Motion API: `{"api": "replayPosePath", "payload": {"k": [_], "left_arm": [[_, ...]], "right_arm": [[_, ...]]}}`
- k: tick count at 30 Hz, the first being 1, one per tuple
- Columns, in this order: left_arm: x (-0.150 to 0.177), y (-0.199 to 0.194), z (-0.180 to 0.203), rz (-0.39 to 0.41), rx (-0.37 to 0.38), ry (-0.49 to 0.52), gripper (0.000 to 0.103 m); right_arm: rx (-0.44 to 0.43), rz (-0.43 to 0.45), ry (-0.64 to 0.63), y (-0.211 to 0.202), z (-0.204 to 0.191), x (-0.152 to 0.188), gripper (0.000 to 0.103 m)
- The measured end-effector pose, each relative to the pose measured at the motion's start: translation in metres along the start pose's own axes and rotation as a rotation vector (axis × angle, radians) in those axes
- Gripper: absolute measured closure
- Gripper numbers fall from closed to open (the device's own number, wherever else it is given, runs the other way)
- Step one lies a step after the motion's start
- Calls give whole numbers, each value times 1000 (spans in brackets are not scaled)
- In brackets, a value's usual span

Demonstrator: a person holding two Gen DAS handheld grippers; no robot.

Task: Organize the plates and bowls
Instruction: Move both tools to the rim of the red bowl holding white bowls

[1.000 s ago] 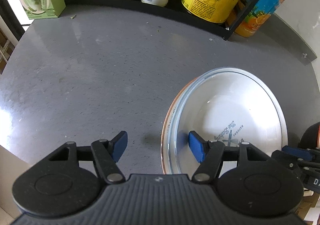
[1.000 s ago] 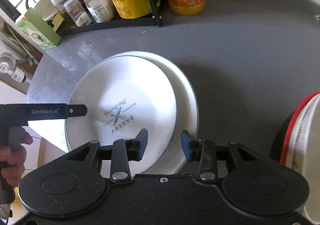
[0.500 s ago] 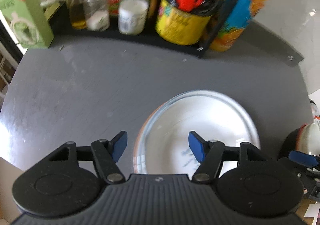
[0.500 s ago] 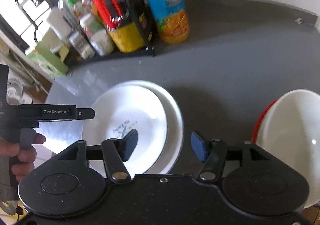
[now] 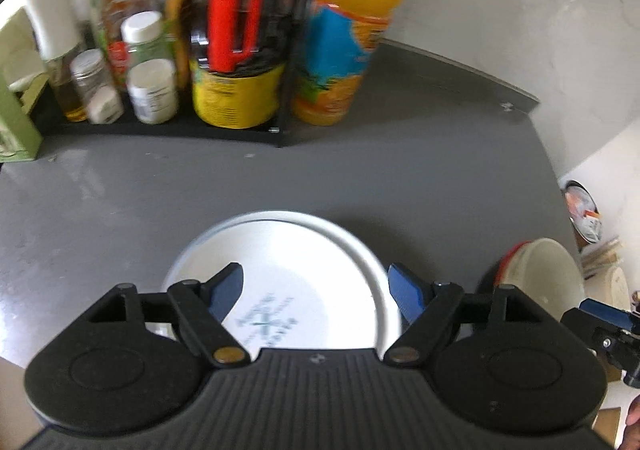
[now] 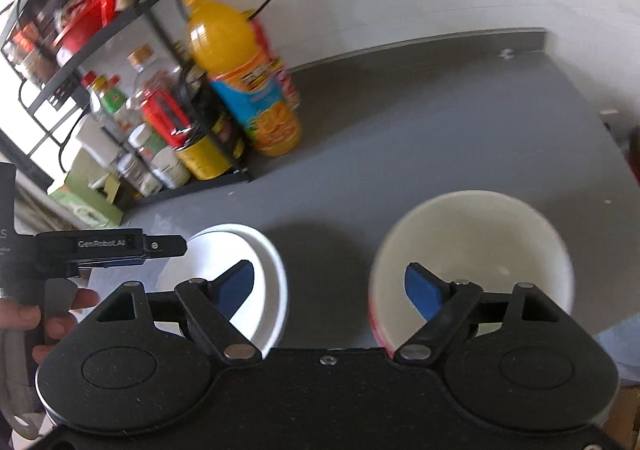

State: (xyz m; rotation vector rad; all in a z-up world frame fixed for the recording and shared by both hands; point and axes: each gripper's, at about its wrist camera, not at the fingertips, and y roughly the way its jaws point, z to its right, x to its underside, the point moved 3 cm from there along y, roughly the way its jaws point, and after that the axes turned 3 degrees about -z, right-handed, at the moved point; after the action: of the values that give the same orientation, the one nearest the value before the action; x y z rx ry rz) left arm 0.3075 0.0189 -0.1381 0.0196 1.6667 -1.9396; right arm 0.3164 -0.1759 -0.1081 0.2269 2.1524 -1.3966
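Beside the orange juice bottle (image 6: 244, 78): plates stacked, bowl outstanding.
Plate stack (image 5: 288, 274) appears done; red-rimmed bowl (image 6: 472, 262) unplaced; left gripper (image 5: 316, 290) and right gripper (image 6: 330, 286) both spread, empty.

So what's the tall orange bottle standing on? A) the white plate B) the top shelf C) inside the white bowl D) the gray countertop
D: the orange bottle stands on the gray countertop beside the black rack, well apart from the plate and the bowl.

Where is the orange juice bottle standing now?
In the left wrist view, the orange juice bottle stands at the back of the grey countertop, just right of the black condiment rack.
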Motion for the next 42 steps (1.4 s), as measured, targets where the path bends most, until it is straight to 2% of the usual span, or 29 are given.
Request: {"api": "replayPosePath", "payload": {"k": [4,16,20,30,35,37,40,42], "left_arm": [[2,2,24,-7,19,28,25],[8,16,97,-34,58,93,25],[13,24,116,-41,59,100,25],[24,54,147,-65,48,75,25],[32,69,154,-79,29,40,26],[35,77,156,-90,37,16,29],[40,86,158,-99,43,-19,33],[43,91,159,-105,38,-33,41]], "right_arm": [[24,33,44,-13,25,5,20],[55,43,121,-33,90,11,16],[68,35,142,-33,109,16,12],[58,-17,191,-13,146,27,12],[41,-51,208,2,158,32,20],[24,-68,209,9,163,32,26],[18,-93,215,19,167,32,34],[8,-106,223,25,170,32,40]]}}
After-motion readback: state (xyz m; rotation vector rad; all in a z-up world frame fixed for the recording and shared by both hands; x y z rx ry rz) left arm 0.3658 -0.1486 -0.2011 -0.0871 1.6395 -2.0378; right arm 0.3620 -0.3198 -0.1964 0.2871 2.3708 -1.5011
